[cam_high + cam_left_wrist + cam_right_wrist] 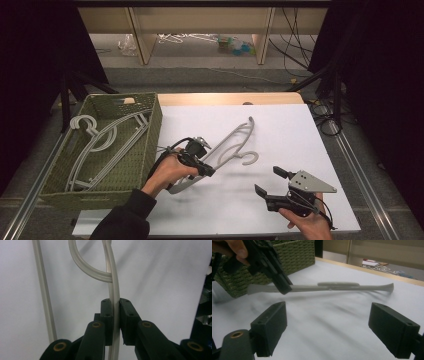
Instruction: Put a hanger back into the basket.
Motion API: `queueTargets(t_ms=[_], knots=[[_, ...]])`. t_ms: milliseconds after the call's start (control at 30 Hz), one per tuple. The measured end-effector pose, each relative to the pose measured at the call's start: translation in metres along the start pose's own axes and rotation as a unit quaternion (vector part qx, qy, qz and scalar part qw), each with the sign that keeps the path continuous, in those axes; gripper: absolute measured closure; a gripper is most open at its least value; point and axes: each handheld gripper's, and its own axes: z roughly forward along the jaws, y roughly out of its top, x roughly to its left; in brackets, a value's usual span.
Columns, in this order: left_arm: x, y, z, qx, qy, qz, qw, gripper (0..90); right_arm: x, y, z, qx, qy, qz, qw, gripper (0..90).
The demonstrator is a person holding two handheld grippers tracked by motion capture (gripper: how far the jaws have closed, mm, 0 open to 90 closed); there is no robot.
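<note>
A grey plastic hanger lies slantwise over the middle of the white table top. My left gripper is shut on one of its arms near the lower end. In the left gripper view the two black pads squeeze that pale arm, with the hook's curve just beyond. The right gripper view shows the hanger held level a little above the table by the left gripper. My right gripper stands open and empty near the front right; its pads are wide apart.
A green woven basket stands at the table's left and holds several more grey hangers; it also shows in the right gripper view. Wooden shelving and loose cables lie beyond the far edge. White table surface spreads to the right.
</note>
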Motion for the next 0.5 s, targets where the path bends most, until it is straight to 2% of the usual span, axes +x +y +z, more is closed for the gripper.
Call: queueTargets(t_ms=[100,167,200,300,400,467,500], knots=[[-0.004,-0.005,-0.007,-0.01,-0.008,0.004,0.9999,81.6,0.0,0.0,0.0,0.01,-0.002,-0.001,1.0,16.8],[-0.008,-0.008,-0.011,-0.016,-0.016,0.006,0.9997,81.6,-0.001,0.0,0.003,0.006,-0.005,-0.009,0.9999,17.2],[-0.01,-0.01,-0.012,-0.023,-0.021,-0.002,0.9995,81.5,-0.002,0.001,0.003,0.011,-0.01,-0.011,0.9998,17.3],[-0.015,-0.014,-0.017,-0.028,-0.033,0.0,0.9991,81.5,-0.006,0.001,0.006,0.008,-0.019,-0.01,0.9997,18.6],[-0.018,-0.02,-0.02,-0.04,-0.041,-0.001,0.9983,81.5,-0.007,0.002,0.007,0.012,-0.018,-0.012,0.9997,19.3],[-0.019,-0.024,-0.024,-0.041,-0.038,-0.004,0.9984,81.5,-0.006,0.002,0.009,0.0,-0.014,-0.012,0.9998,19.4],[-0.018,-0.029,-0.026,-0.046,-0.035,-0.007,0.9983,81.5,-0.005,0.003,0.006,0.018,-0.017,-0.013,0.9996,19.4]])
